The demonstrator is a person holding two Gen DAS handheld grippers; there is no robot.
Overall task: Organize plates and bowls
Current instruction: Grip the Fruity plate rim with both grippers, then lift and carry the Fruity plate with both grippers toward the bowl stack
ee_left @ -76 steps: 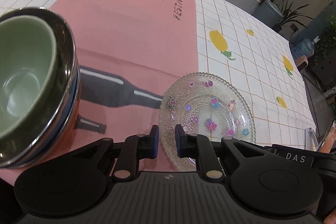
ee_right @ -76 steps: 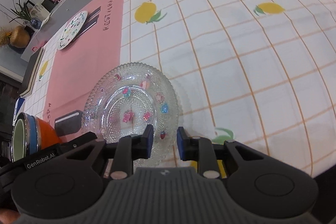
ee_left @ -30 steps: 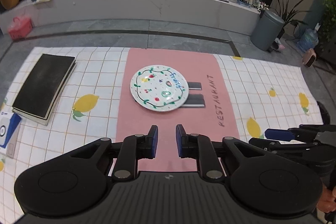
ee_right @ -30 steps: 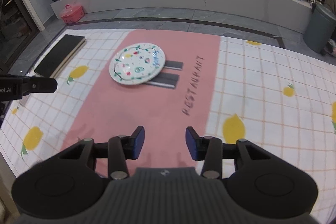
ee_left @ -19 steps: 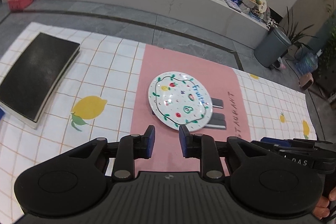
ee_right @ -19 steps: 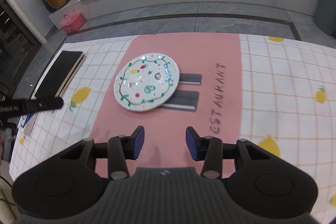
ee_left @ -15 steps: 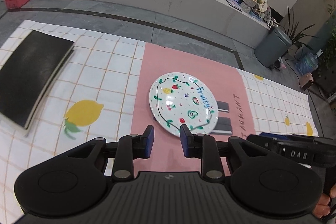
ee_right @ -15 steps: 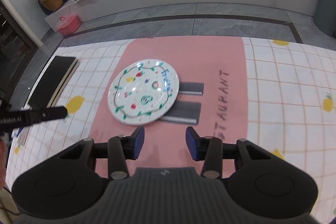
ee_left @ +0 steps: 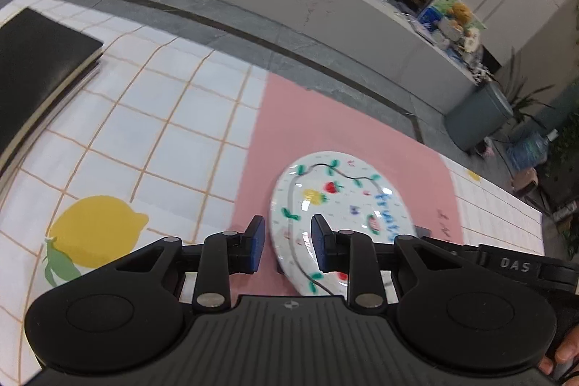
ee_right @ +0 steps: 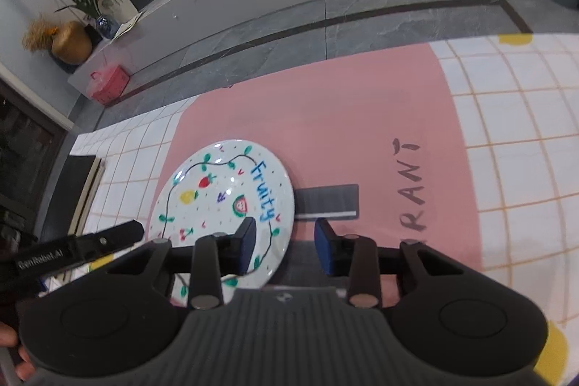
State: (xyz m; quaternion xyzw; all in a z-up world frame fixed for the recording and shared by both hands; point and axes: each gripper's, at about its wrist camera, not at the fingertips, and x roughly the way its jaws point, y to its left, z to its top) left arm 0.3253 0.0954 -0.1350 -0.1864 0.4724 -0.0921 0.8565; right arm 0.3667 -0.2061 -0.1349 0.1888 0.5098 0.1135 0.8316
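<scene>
A white plate painted with fruit and the word "Fruity" [ee_left: 336, 205] lies on the pink panel of the tablecloth. My left gripper [ee_left: 287, 246] is open and empty, its jaws at the plate's near left rim. My right gripper [ee_right: 284, 246] is open and empty, its jaws around the plate's [ee_right: 224, 205] near right rim. The left gripper's finger also shows at the left in the right wrist view [ee_right: 108, 237]. No bowls are in view.
A black notebook [ee_left: 32, 71] lies at the table's far left. The tablecloth [ee_left: 152, 140] is white with an orange grid and lemon prints. The table's far edge runs just beyond the plate, with grey floor behind it.
Both grippers have moved forward and down onto the painted plate, now one on each side of its near rim. Both jaws stay open.
</scene>
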